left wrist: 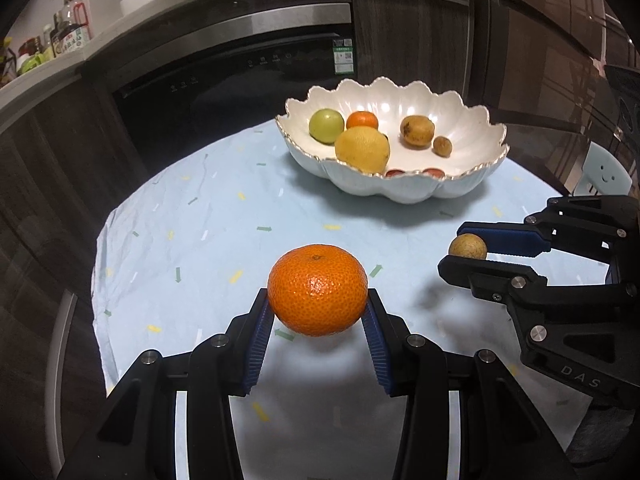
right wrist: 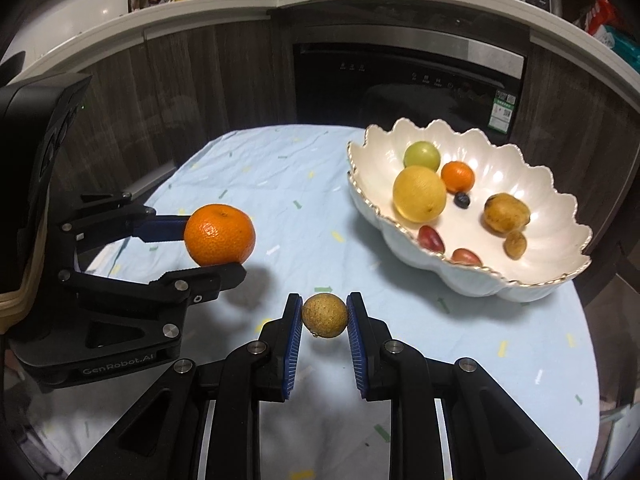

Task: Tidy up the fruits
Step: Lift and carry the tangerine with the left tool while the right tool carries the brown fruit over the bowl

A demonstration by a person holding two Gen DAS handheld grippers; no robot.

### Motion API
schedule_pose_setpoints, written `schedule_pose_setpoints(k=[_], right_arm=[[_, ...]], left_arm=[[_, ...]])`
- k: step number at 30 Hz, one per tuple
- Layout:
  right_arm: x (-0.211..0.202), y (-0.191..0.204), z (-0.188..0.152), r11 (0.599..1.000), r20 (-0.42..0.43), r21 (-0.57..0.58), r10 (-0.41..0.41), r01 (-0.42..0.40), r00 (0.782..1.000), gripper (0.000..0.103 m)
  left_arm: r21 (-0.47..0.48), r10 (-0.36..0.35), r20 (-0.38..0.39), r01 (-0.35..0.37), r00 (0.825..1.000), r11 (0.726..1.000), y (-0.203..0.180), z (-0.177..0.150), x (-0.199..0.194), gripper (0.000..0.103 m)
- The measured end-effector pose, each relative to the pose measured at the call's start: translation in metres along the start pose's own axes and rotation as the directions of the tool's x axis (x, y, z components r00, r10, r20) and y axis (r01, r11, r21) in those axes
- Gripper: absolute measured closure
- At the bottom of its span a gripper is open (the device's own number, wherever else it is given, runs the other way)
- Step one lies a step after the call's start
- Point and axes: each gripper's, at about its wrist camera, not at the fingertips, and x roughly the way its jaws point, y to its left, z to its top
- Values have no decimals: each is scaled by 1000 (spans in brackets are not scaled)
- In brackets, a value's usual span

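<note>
Clamped in the left hand-held gripper (left wrist: 318,312), a mandarin (left wrist: 317,289); the right hand-held gripper (right wrist: 324,316) pinched a longan (right wrist: 324,316). Ahead, past bare tabletop (left wrist: 224,216), stood the fruit bowl (left wrist: 404,190).

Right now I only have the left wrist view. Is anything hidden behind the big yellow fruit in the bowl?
Observer: Yes. A small dark berry lies in the bowl, between the yellow fruit and the small orange.
Operator: And those red bits at the near rim?
Observer: They are two whole red fruits, elongated, lying apart along the near wall.
Operator: How does the right tool sit on its fruit?
Observer: The right tool has the small brown fruit centred, with both pads pressing its opposite sides.
</note>
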Motion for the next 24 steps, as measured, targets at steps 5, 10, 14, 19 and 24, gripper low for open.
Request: schedule_pose_setpoints(k=[5, 10, 14, 19, 24], right_arm=[[-12, -5, 4, 1000, 27, 9, -7, 6, 1000, 79], [-23, -14, 8, 1000, 53, 25, -15, 13, 999, 79], [-32, -22, 11, 999, 73, 38, -22, 19, 997, 79], [-43, -34, 13, 998, 93, 53, -37, 32, 995, 79], [-53, -50, 15, 996, 109, 71, -57, 49, 992, 79]], left_arm=[[-22, 15, 19, -14, 1000, 1000, -3, 7, -11, 59], [-35, 27, 34, -26, 999, 999, -9, 16, -21, 59], [-47, 34, 46, -32, 998, 998, -15, 22, -27, 59], [-52, 42, 59, -39, 997, 998, -26, 30, -34, 59], [-49, 43, 66, -40, 997, 998, -39, 40, -35, 59]])
